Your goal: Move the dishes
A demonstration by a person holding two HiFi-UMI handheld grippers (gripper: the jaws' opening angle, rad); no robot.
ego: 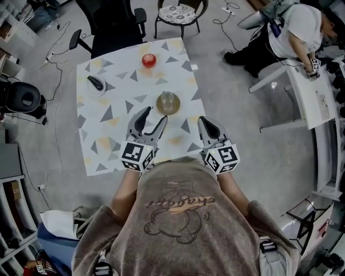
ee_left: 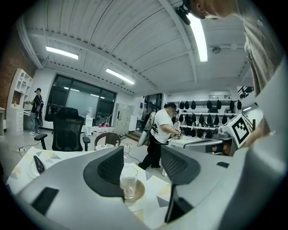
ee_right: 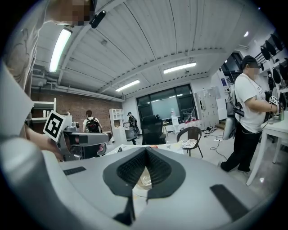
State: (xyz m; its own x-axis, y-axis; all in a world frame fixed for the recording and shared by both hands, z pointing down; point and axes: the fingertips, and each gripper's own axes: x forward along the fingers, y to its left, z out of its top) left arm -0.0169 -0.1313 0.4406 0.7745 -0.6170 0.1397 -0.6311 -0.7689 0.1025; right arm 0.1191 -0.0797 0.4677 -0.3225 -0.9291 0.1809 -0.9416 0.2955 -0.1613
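**Left claw open, right claw shut, glass untouched on the counter**

Starting at the left claw (ego: 154, 116): jaws spread wide, nothing clamped between them. Only the glass (ego: 167, 100) framed in the gap in the left gripper view, ahead of the tips and apart from them.

Over to the right claw (ego: 205, 123): jaws pressed together tip to tip, gripping nothing. A sliver of that same glass showing past the pads in the right gripper view. Both claws side by side over the near edge of the counter (ego: 108, 145), marker cubes toward the person's chest.

Out from the claws now: clear glass upright on a brown saucer (ego: 175, 108). At 1 o'clock from the left claw and 10 o'clock from the right, near both, touching neither. Further up the patterned cloth, at 11 o'clock from the glass, a red round thing (ego: 149, 60), well apart. At 10 o'clock from the glass, toward the counter's left edge, a white dish (ego: 91, 89) with a dark oblong object (ego: 96, 82) lying on it; what kind, impossible to tell.

Beyond the counter: black office chair (ego: 110, 24) at 11 o'clock off the far edge, cushioned round chair (ego: 178, 12) at 12. At 2 o'clock, a person (ego: 296, 29) in a white shirt bent over a white table (ego: 315, 102).
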